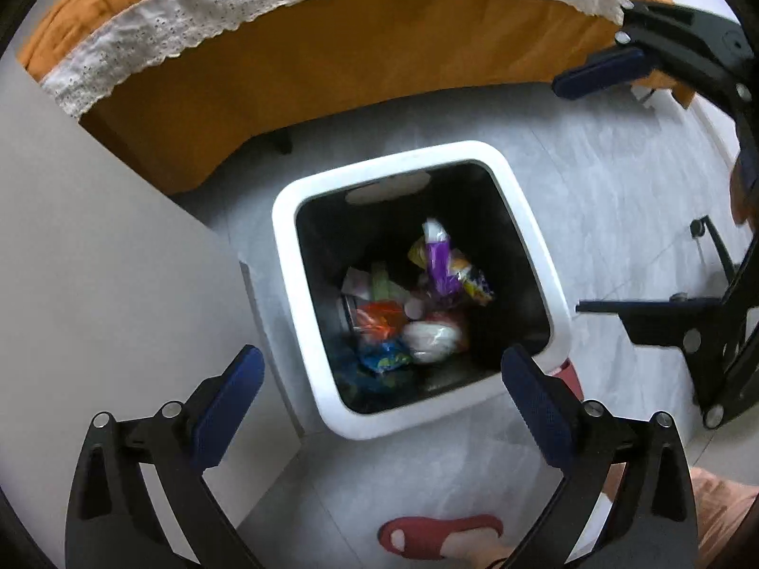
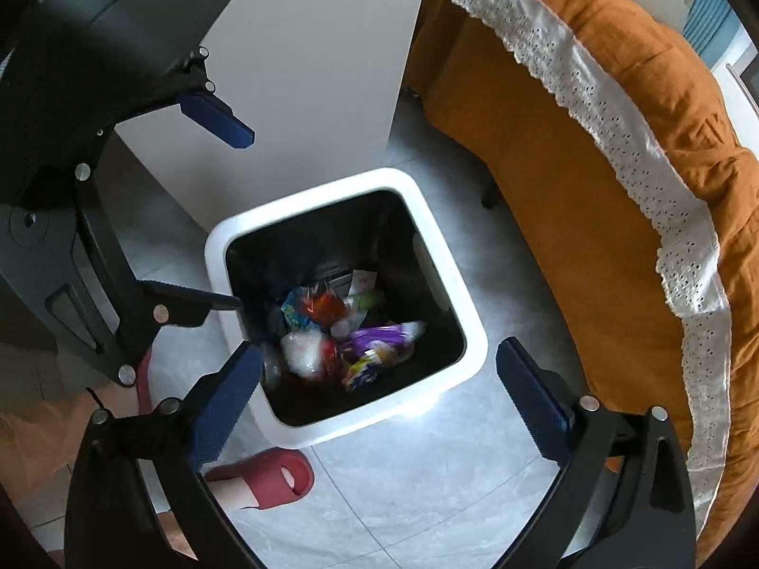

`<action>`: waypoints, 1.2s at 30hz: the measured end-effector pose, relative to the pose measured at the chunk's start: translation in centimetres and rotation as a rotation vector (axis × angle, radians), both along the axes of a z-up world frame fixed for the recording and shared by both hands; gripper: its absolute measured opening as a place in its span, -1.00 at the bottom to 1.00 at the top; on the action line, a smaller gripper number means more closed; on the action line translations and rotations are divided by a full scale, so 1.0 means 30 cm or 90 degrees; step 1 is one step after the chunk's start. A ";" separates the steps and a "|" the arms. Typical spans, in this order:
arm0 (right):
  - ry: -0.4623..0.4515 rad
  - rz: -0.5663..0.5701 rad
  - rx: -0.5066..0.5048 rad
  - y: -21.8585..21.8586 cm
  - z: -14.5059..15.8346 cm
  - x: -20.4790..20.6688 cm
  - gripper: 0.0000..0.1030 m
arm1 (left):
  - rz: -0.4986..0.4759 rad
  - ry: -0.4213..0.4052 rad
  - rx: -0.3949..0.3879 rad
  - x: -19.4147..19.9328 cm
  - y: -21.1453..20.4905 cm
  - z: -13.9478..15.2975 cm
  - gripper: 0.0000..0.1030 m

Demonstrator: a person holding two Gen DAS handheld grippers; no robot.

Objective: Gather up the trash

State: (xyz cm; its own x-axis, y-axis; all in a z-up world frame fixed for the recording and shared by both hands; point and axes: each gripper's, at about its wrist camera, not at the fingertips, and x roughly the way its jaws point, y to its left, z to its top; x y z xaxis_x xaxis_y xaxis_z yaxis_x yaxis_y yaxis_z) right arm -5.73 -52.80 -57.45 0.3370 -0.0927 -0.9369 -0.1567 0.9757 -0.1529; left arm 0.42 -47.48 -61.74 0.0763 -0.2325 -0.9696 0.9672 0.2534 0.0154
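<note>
A white-rimmed bin (image 1: 303, 189) with a black inside stands on the grey floor; it also shows in the right wrist view (image 2: 474, 346). Several crumpled wrappers lie in it, among them a purple one (image 1: 439, 265) (image 2: 379, 334), an orange one (image 1: 377, 320) and a white one (image 1: 431, 336). My left gripper (image 1: 382, 370) is open and empty, held above the bin's near rim. My right gripper (image 2: 379, 374) is open and empty above the bin too. Each gripper shows in the other's view: the right one (image 1: 569, 189), the left one (image 2: 242, 218).
An orange bedspread with a white lace edge (image 1: 303, 42) (image 2: 616, 142) hangs behind the bin. A white cabinet side (image 1: 95, 246) (image 2: 308, 71) stands beside it. The person's feet in red slippers (image 1: 441, 533) (image 2: 270, 479) stand close to the bin on the floor.
</note>
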 end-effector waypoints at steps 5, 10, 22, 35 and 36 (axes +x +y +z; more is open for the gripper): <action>-0.002 -0.002 0.000 0.010 0.056 -0.007 0.91 | -0.015 0.000 0.006 -0.003 0.011 0.035 0.91; -0.018 -0.004 -0.006 0.011 0.198 -0.012 0.91 | -0.015 -0.008 -0.008 0.014 0.019 0.168 0.91; -0.155 -0.057 -0.010 0.025 0.865 -0.057 0.91 | 0.059 -0.068 -0.107 0.005 0.060 0.835 0.91; -0.427 -0.174 0.048 0.209 1.528 -0.035 0.91 | 0.319 -0.248 -0.239 0.063 0.389 1.583 0.90; -0.445 -0.176 0.055 0.243 1.563 -0.022 0.91 | 0.333 -0.265 -0.246 0.068 0.432 1.624 0.90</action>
State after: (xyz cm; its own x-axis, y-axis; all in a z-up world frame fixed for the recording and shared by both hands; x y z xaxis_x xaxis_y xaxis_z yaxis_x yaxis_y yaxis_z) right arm -6.40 -45.53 -10.55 0.8301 -0.1964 -0.5219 0.2009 0.9784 -0.0486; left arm 2.46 -34.53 -13.00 0.6107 -0.3810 -0.6942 0.6532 0.7379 0.1697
